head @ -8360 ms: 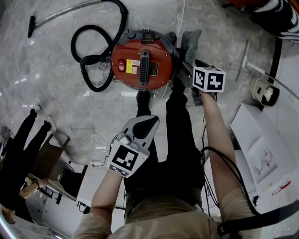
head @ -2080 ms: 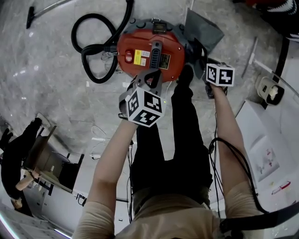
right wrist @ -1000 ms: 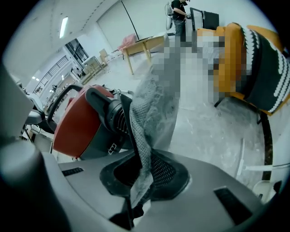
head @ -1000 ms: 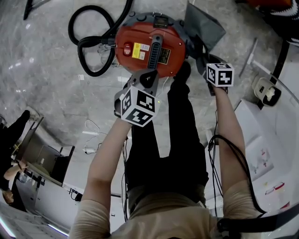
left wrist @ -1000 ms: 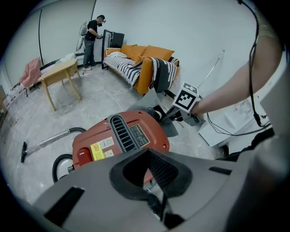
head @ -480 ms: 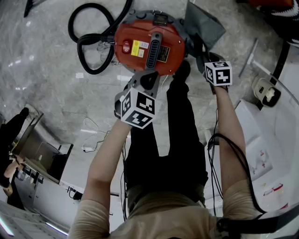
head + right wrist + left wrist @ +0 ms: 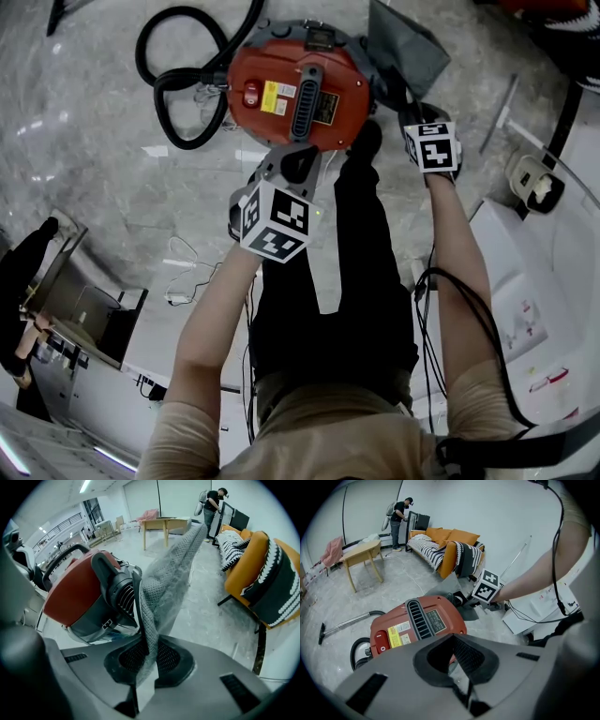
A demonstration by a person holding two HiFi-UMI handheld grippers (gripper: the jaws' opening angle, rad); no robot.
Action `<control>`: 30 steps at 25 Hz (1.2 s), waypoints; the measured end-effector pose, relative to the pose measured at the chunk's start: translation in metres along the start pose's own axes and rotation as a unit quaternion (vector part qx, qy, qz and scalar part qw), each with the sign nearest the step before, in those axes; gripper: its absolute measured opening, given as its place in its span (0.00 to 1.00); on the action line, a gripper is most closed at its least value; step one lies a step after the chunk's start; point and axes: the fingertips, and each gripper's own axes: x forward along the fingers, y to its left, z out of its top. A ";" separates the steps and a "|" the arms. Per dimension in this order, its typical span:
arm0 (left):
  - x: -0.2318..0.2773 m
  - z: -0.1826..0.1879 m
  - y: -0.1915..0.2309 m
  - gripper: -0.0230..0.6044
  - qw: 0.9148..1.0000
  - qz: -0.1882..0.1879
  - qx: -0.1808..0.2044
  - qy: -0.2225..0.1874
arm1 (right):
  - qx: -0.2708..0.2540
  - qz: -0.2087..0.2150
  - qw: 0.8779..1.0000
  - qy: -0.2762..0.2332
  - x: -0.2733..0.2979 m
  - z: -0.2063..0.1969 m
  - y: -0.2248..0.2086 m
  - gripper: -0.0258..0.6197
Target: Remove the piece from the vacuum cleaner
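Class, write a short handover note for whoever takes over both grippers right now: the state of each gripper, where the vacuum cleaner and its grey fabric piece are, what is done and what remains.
Right gripper: shut on the grey mesh fabric piece; its jaws have just been closing on it.
Left gripper: shut, nothing between its jaws, held above the near edge of the red vacuum cleaner.
Things: the vacuum stands on the floor with the fabric piece at its side, beside the black ribbed outlet.
Done: the piece is gripped.
Left: pull it clear of the vacuum. The left gripper could probably steady the body.
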 end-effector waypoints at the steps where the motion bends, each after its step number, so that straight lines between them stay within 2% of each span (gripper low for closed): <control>1: 0.001 0.000 -0.001 0.04 1.000 -0.001 0.000 0.000 | 0.001 0.001 1.000 0.001 0.000 0.000 0.000 0.08; 10: 0.000 -0.003 -0.003 0.04 1.000 -0.006 0.001 0.003 | 0.019 0.005 1.000 -0.001 0.002 -0.001 -0.002 0.08; 18: 0.003 -0.003 -0.001 0.04 1.000 -0.002 -0.004 0.002 | 0.014 0.010 1.000 0.001 0.004 -0.002 -0.004 0.08; 30: 0.008 0.001 -0.006 0.04 1.000 -0.016 -0.007 -0.003 | 0.005 0.004 1.000 0.004 0.007 -0.001 -0.012 0.08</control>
